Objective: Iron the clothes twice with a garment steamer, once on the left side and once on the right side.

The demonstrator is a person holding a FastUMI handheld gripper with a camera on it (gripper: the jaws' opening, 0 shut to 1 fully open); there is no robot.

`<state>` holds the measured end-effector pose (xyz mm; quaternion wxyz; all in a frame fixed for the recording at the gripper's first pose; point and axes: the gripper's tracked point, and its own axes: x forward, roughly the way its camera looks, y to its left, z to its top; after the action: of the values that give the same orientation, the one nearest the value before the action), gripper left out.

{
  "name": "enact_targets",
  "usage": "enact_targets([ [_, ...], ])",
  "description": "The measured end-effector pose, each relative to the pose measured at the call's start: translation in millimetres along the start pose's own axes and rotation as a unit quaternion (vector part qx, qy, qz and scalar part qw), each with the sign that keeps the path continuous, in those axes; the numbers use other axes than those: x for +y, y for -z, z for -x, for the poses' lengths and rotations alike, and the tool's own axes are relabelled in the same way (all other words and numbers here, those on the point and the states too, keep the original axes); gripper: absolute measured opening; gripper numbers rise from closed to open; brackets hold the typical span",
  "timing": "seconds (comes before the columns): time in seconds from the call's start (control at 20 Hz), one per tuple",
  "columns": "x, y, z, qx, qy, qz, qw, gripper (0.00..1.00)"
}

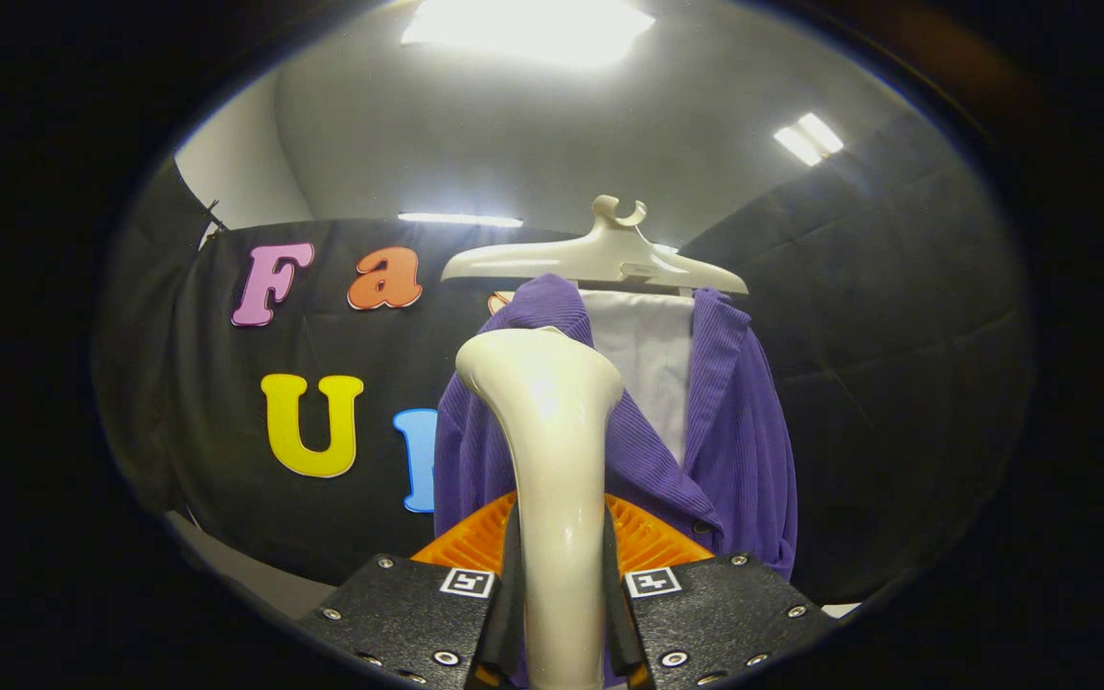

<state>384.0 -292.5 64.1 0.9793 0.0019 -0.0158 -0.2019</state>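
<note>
Two passes are owed, and I judge neither is properly under way. My gripper (pixel 560 613) is clenched on the garment steamer (pixel 552 450), both fingers pressing its handle, head upright between them. Beyond it, at twelve to one o'clock, the purple jacket (pixel 734 431) hangs on a pale hanger (pixel 600 259) over a white shirt (pixel 653 355). Next I should press the head to the jacket's left panel (whether it already touches, I cannot tell) and stroke along it.
</note>
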Motion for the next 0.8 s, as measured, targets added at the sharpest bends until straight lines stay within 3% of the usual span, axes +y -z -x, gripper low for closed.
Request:
enact_targets([
  [0.8, -23.5, 130.9, 45.6, 0.098, 0.003, 0.017, 0.995, 0.35],
])
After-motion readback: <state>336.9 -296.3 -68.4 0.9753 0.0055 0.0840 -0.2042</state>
